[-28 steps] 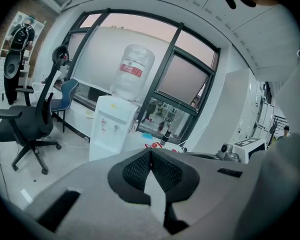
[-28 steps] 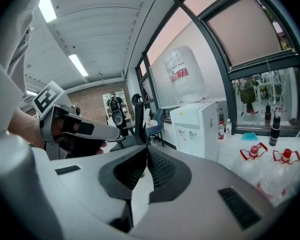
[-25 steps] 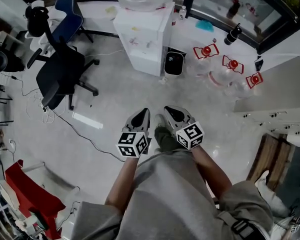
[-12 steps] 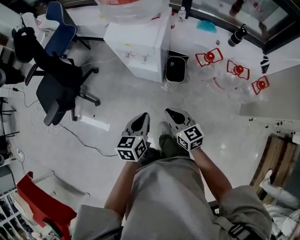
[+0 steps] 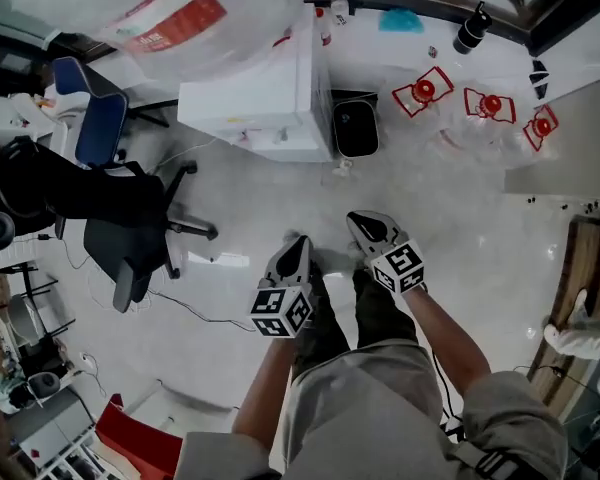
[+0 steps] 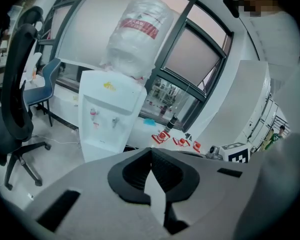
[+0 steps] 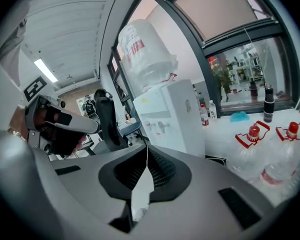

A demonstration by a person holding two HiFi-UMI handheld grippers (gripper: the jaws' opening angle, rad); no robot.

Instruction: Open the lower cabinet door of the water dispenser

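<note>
The white water dispenser (image 5: 250, 98) stands on the floor ahead of me, with a big clear bottle (image 5: 170, 13) on top. In the left gripper view its front (image 6: 107, 116) shows two taps; the gripper's body hides most of the lower cabinet door. My left gripper (image 5: 300, 242) and right gripper (image 5: 360, 220) hover side by side over the floor, well short of the dispenser and touching nothing. Both point toward it. The left gripper's (image 6: 151, 150) jaw tips meet with nothing between them, and so do the right gripper's (image 7: 147, 149). The dispenser (image 7: 170, 116) also shows in the right gripper view.
A black office chair (image 5: 120, 223) stands left of the dispenser. A small black bin (image 5: 355, 126) sits against its right side. Several clear jugs with red caps (image 5: 425, 93) lie on the floor at the right. A cable (image 5: 195, 313) runs across the floor left of my legs.
The person has stepped toward the dispenser, which now looks closer and larger. Both grippers have moved forward and lower, staying side by side with jaws shut.
</note>
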